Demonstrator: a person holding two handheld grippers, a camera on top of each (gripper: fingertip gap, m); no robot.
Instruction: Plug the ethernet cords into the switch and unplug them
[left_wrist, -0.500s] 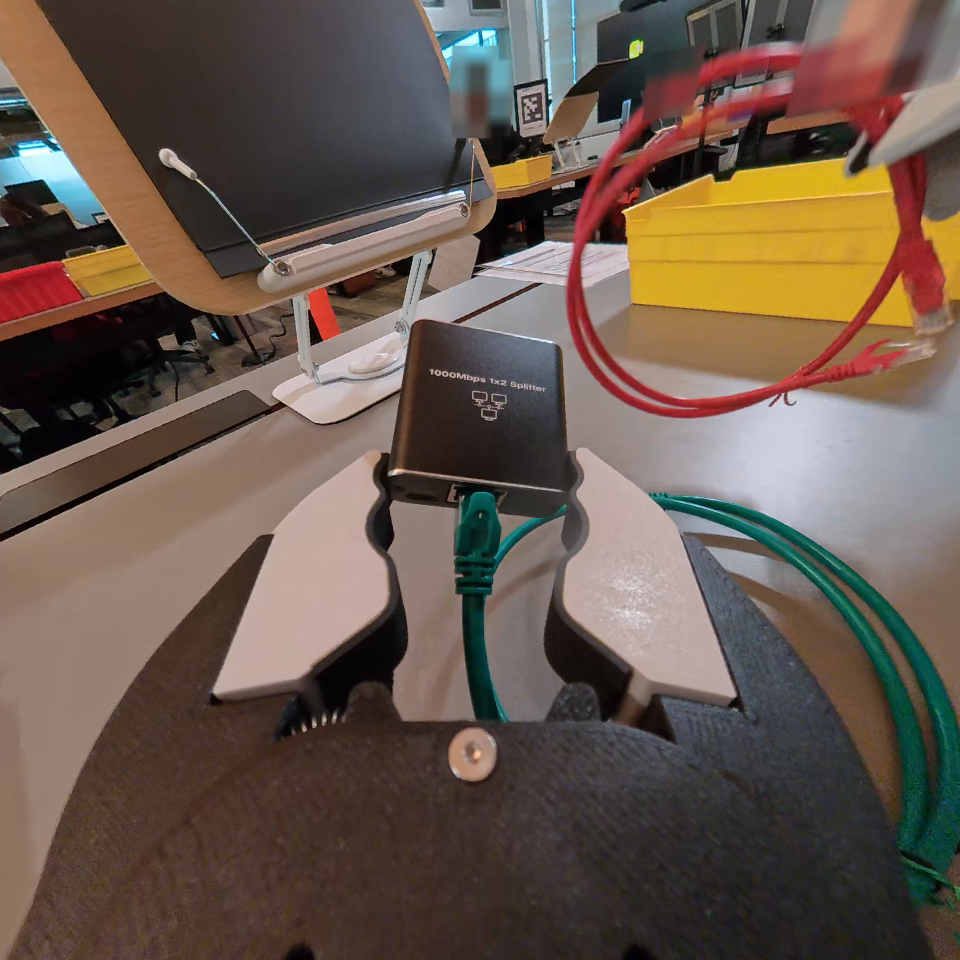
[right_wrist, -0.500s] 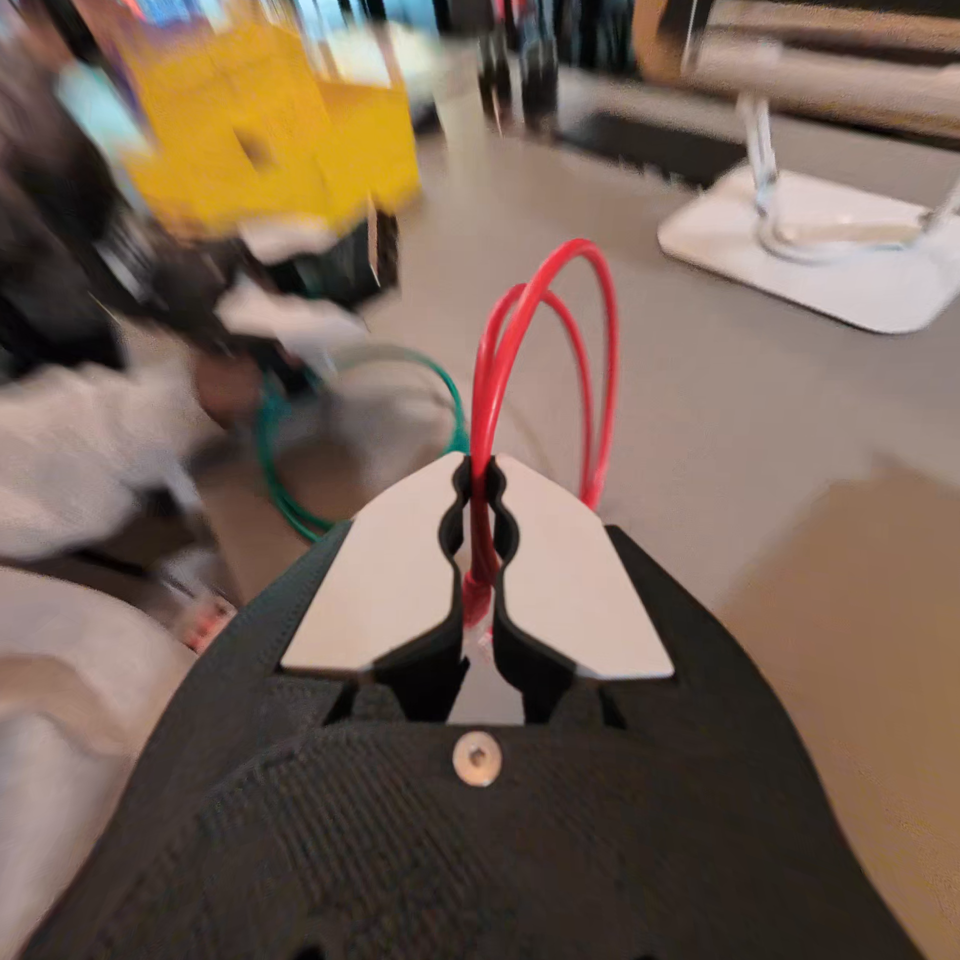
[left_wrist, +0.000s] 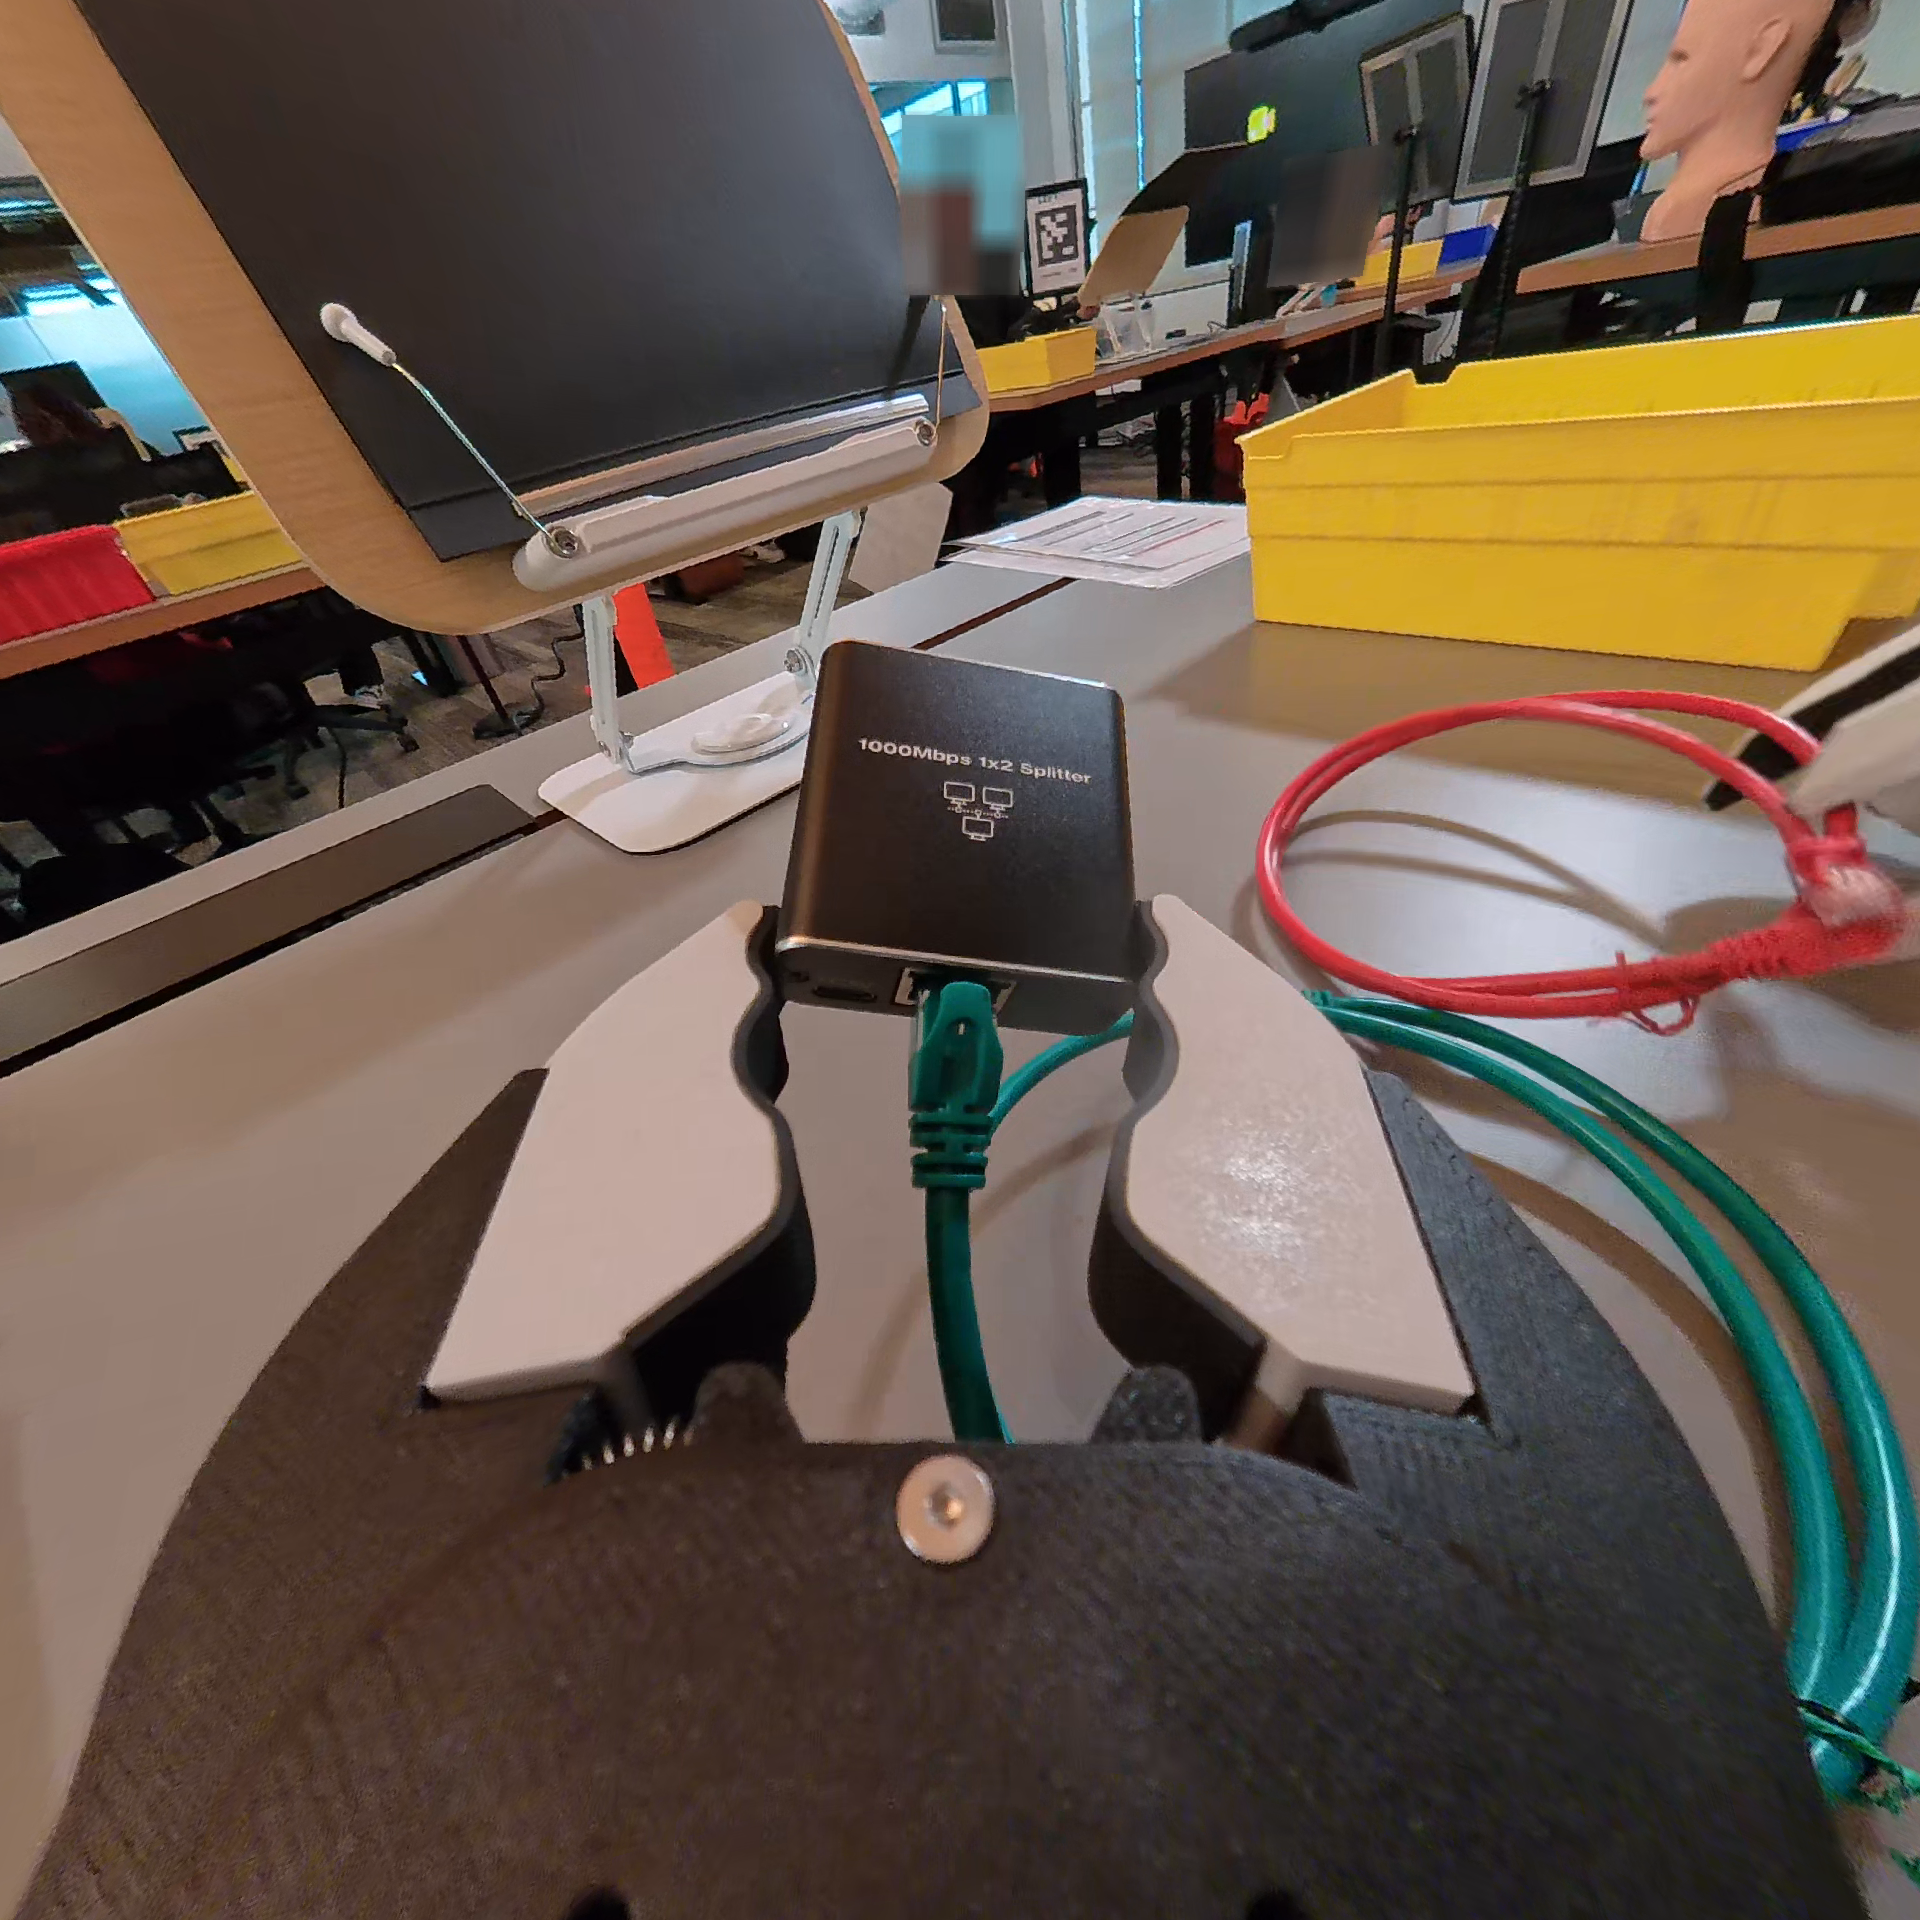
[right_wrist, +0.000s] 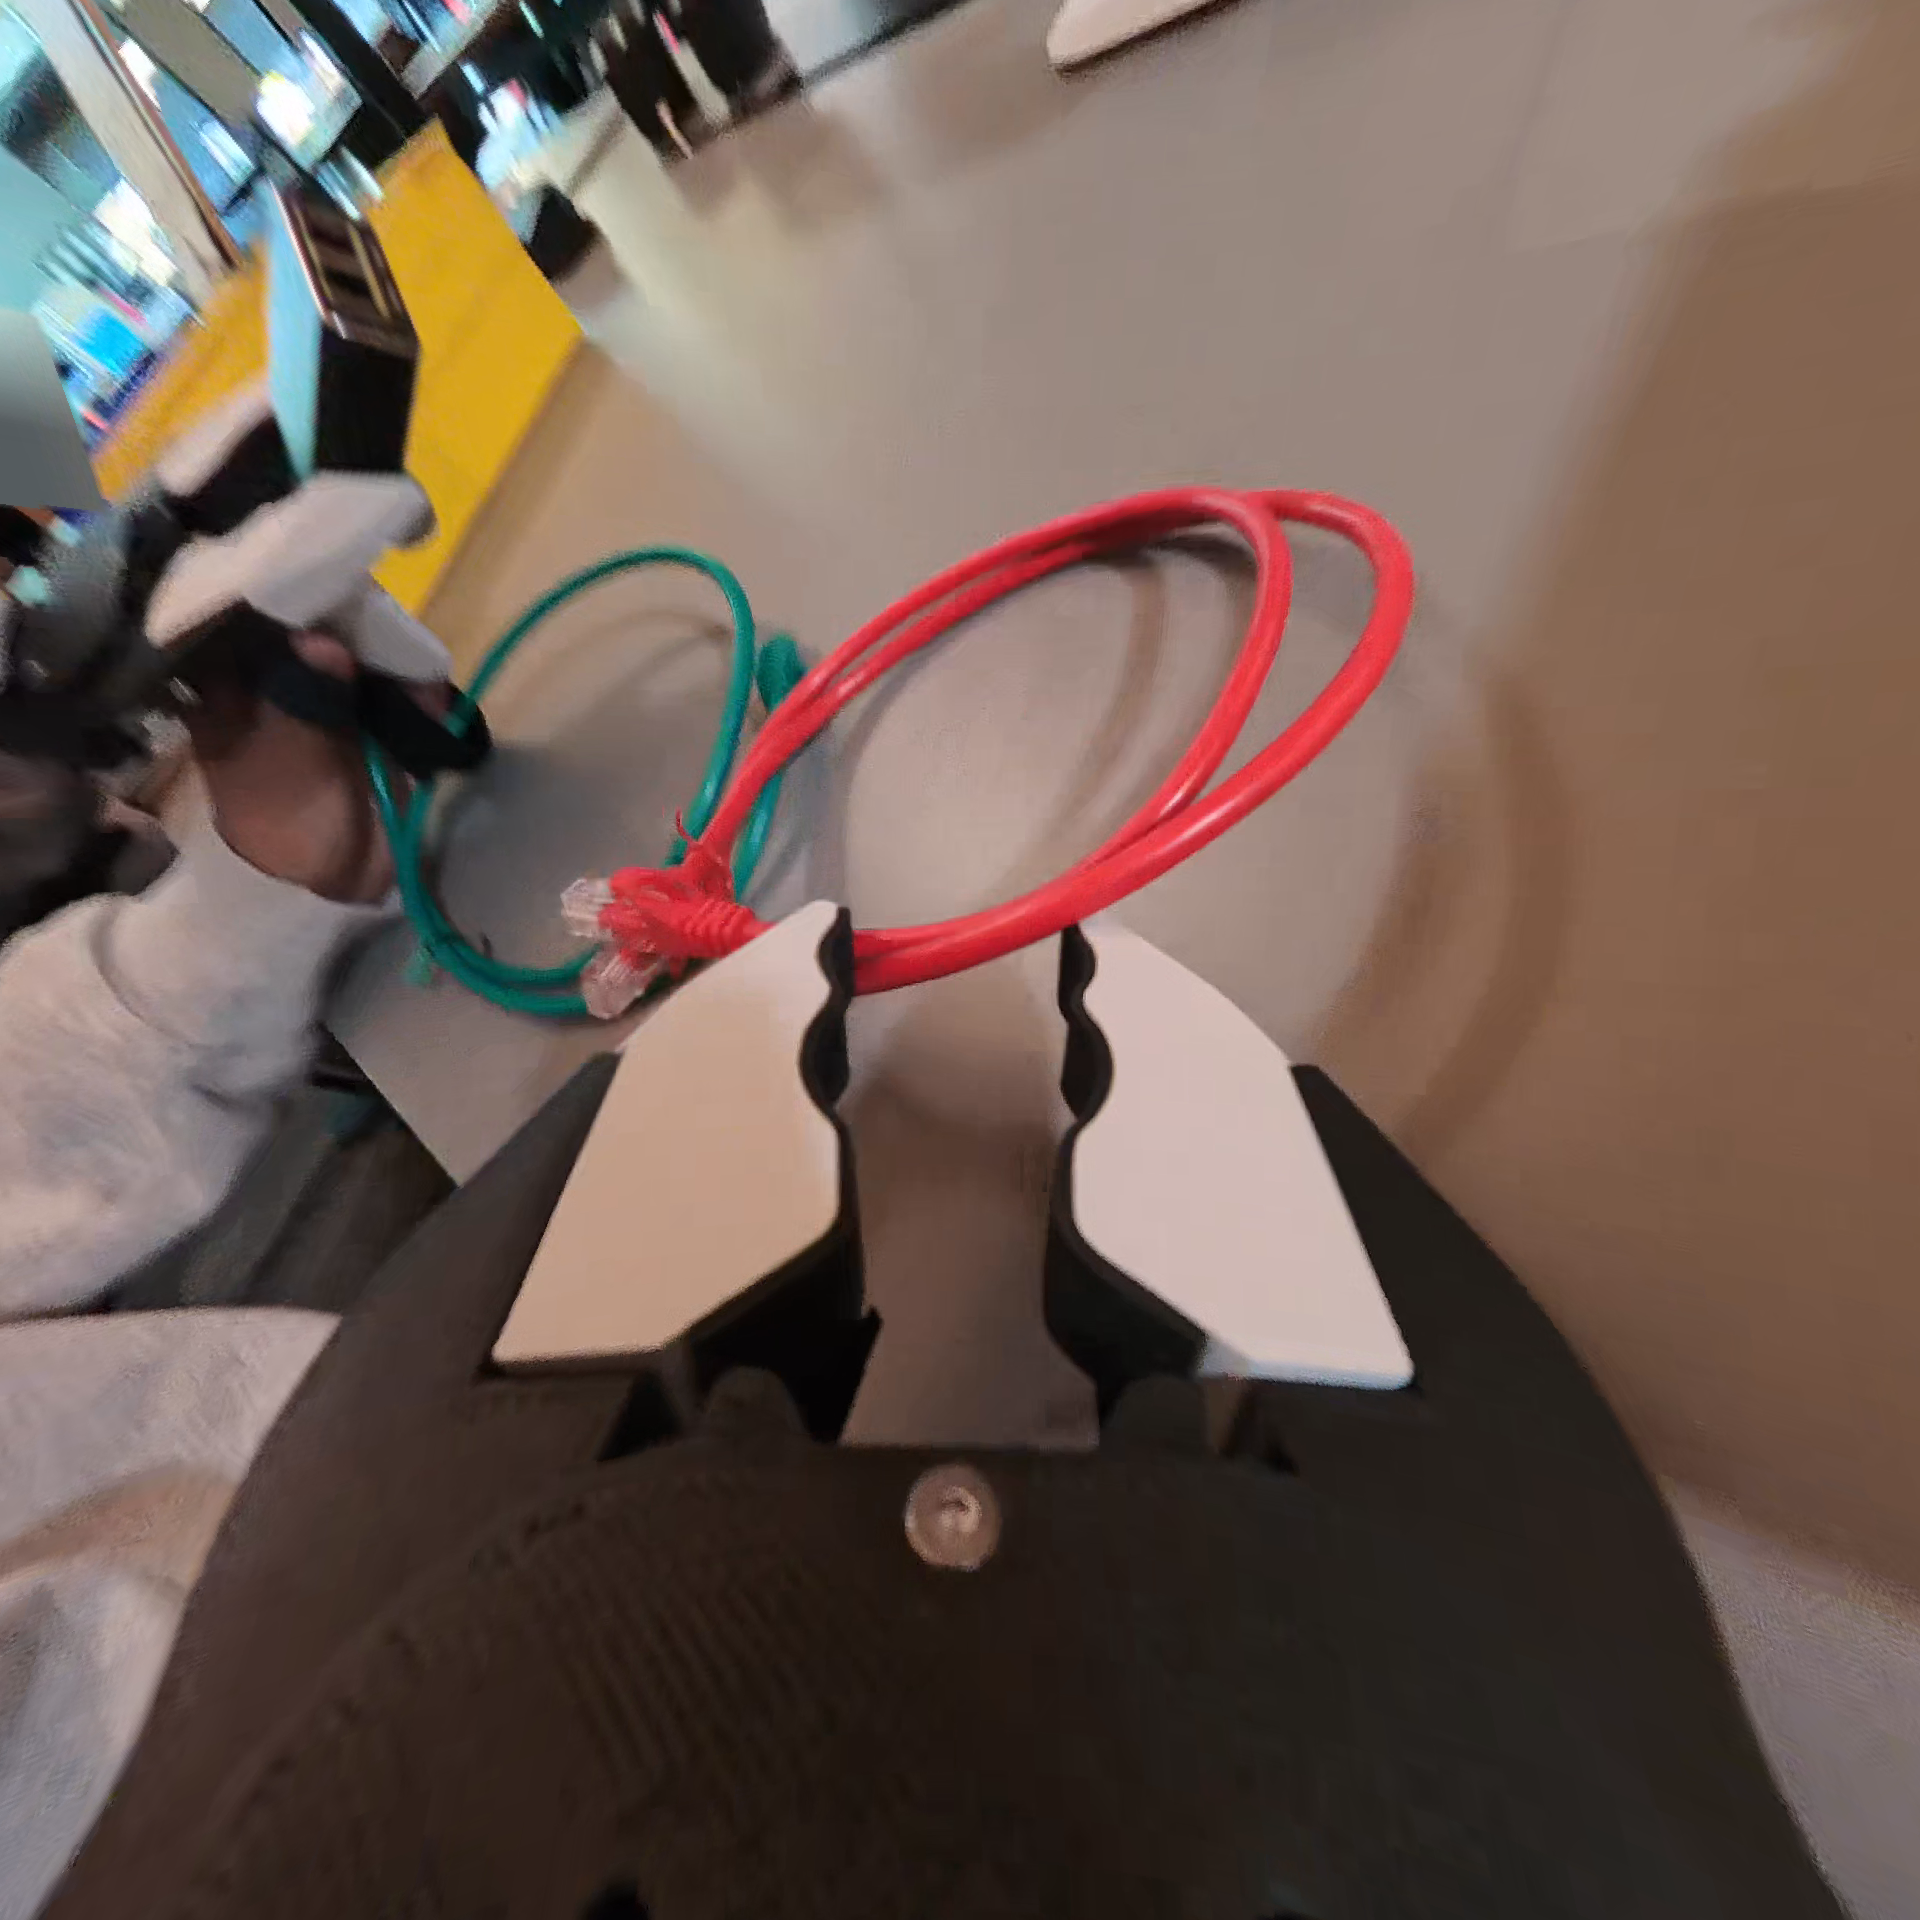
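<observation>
My left gripper (left_wrist: 956, 920) is shut on the black switch (left_wrist: 956, 810) and holds it by its sides at the near end. A green ethernet cord (left_wrist: 951, 1101) is plugged into the switch's near port, and its loops trail to the right on the table. The red ethernet cord (left_wrist: 1455, 966) lies coiled on the table to the right. My right gripper (right_wrist: 951, 925) is open at the red cord (right_wrist: 1247, 727). The cord rests against its left fingertip, and the plug ends (right_wrist: 644, 914) lie just left of it. The right view is blurred.
A tilted black-and-wood board on a white stand (left_wrist: 665, 790) is behind the switch. A yellow bin (left_wrist: 1558, 520) and a paper sheet (left_wrist: 1101, 540) are at the back right. A person's hand and grey sleeve (right_wrist: 125, 1039) are at the left of the right wrist view.
My right gripper has come down from high up with the red cord and opened. The red cord now lies on the table. My left gripper still holds the switch.
</observation>
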